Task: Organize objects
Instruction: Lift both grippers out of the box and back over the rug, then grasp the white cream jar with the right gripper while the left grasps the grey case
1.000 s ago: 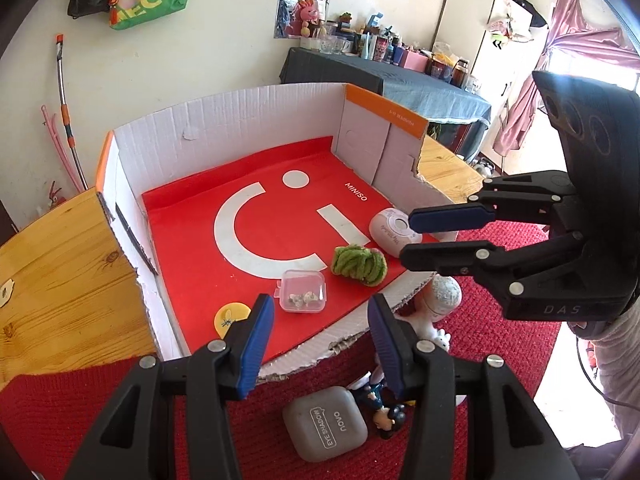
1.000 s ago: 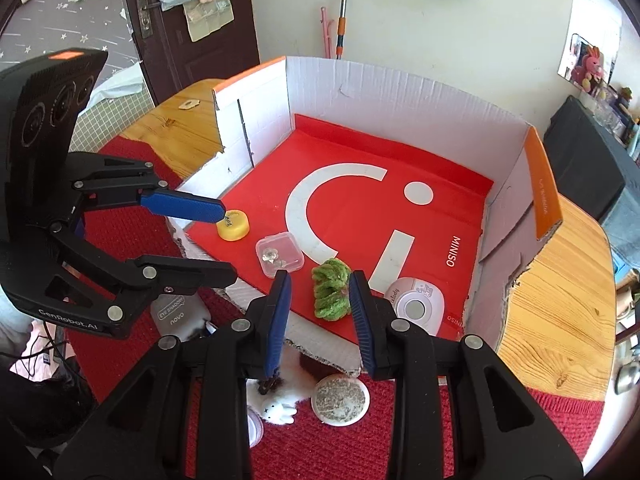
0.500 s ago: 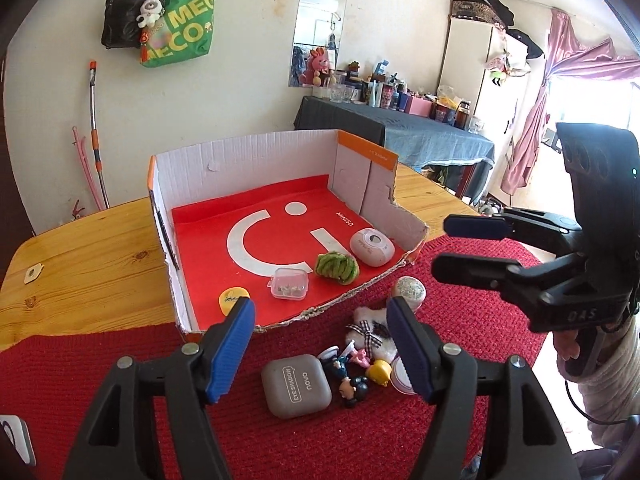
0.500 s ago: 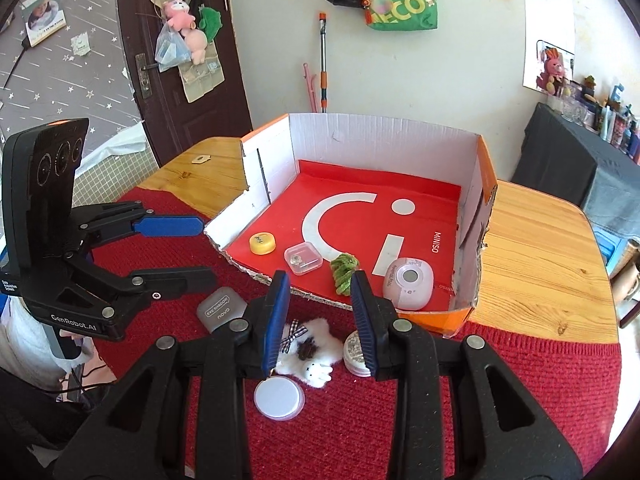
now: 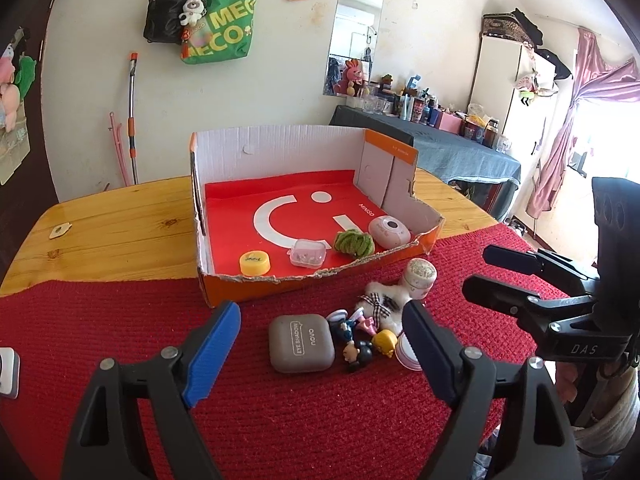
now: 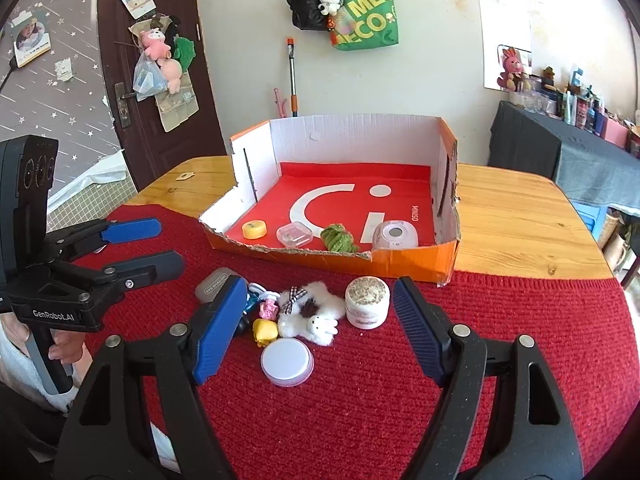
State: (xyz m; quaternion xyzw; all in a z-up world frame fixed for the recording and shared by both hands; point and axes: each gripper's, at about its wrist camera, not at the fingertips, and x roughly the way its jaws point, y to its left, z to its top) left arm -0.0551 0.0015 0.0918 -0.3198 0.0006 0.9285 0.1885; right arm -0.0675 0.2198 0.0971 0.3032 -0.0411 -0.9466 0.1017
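Observation:
An orange cardboard box [image 5: 280, 286] [image 6: 404, 262] with a red floor holds a yellow cap [image 5: 254, 261], a clear case [image 5: 308, 254], a green scrunchie [image 5: 354, 243] and a pink-white device [image 5: 389, 232]. In front, on the red cloth, lie a grey eye-shadow case [image 5: 301, 343], small figurines [image 5: 360, 340], a white plush [image 6: 316, 314], a glitter jar [image 6: 367, 297] and a white lid [image 6: 287, 361]. My left gripper [image 5: 320, 356] is open above the grey case. My right gripper [image 6: 316, 328] is open above the plush and lid. Both are empty.
The wooden table [image 5: 112, 236] extends left and right of the box. A red cloth [image 6: 520, 340] covers the near part. A white object [image 5: 8, 372] lies at the cloth's left edge. A dark cluttered table [image 5: 440, 148] stands behind.
Both grippers have pulled back and up from the box's front edge and opened wider. The loose objects in front of the box now sit between their fingers.

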